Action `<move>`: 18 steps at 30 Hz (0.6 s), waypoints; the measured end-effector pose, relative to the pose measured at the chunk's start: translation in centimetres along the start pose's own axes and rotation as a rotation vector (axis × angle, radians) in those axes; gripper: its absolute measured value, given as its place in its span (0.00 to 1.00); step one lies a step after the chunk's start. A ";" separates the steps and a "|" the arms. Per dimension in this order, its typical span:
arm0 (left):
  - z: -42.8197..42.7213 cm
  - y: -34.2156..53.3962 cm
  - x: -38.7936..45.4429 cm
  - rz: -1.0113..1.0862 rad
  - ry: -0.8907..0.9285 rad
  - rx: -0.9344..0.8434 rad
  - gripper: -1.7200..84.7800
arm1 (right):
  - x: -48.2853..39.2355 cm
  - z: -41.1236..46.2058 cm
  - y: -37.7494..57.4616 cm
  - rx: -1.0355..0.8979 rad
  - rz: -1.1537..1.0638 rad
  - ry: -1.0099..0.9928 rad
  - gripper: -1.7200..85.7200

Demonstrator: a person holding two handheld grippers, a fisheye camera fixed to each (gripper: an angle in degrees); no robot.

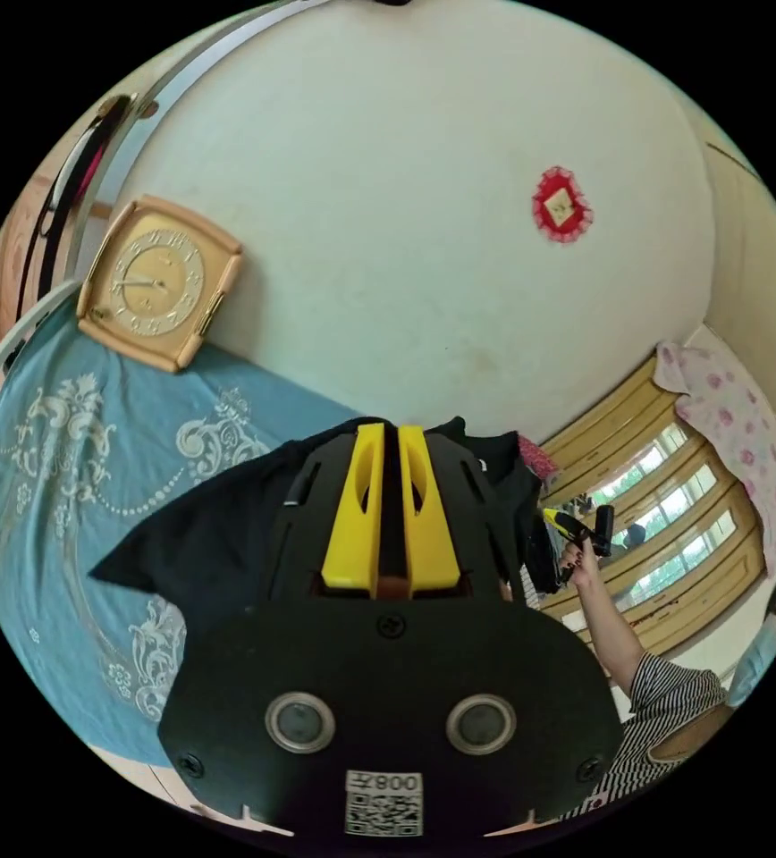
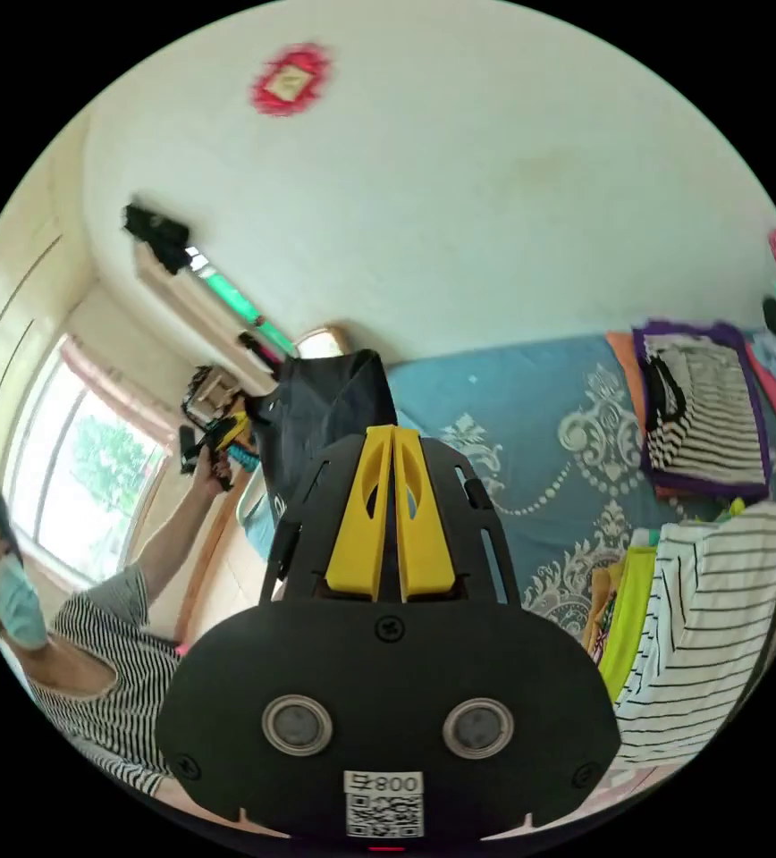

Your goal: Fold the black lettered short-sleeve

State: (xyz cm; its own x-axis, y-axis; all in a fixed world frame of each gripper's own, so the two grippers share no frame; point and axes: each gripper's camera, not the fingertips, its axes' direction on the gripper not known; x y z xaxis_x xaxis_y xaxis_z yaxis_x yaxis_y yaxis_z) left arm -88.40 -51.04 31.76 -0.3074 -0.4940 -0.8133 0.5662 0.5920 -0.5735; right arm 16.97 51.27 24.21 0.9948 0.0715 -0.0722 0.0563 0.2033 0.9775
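In the left gripper view, our left gripper [image 1: 391,500] has its yellow jaws drawn nearly together on the black short-sleeve [image 1: 218,527], which hangs lifted above the blue patterned bed [image 1: 57,447]. We judge the jaws pinch the cloth, though the contact itself is hidden. Off to the side, the right gripper [image 1: 576,529] is raised in a hand. A clock [image 1: 157,281] leans by the wall.

In the right gripper view, our right gripper [image 2: 393,509] also has its jaws close together, with the dark cloth running up to the left gripper [image 2: 218,438]. The shirt looks limp, plain black; no lettering is visible. We seem to be holding it up; next it needs laying flat on the bed. Striped clothes [image 2: 719,617] lie nearby.
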 end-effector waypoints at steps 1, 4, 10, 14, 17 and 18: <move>2.0 0.5 -2.4 -0.062 -0.045 -0.036 0.06 | 2.4 2.6 -0.2 -0.022 0.079 0.004 0.02; 5.6 3.4 -7.8 -0.125 -0.036 -0.120 0.07 | 6.4 8.5 1.3 -0.059 0.152 -0.045 0.02; 9.2 12.9 -17.2 -0.283 -0.139 -0.349 0.09 | 8.3 20.4 6.3 -0.249 0.121 0.024 0.03; 9.4 16.3 -21.2 -0.396 -0.221 -0.309 0.11 | 5.9 26.6 6.5 -0.331 -0.004 0.153 0.05; 10.2 15.9 -22.8 -0.407 -0.285 -0.283 0.12 | 3.3 31.9 6.1 -0.404 -0.140 0.286 0.08; 10.5 15.7 -23.1 -0.400 -0.301 -0.284 0.12 | 2.5 33.9 6.0 -0.429 -0.186 0.335 0.09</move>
State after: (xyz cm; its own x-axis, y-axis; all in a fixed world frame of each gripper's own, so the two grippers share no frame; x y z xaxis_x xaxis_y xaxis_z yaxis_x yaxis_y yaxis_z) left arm -64.39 -37.02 42.53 -0.2008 -0.8495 -0.4878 0.2103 0.4490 -0.8685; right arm 22.69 19.54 36.61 0.8864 0.2876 -0.3627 0.1194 0.6151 0.7794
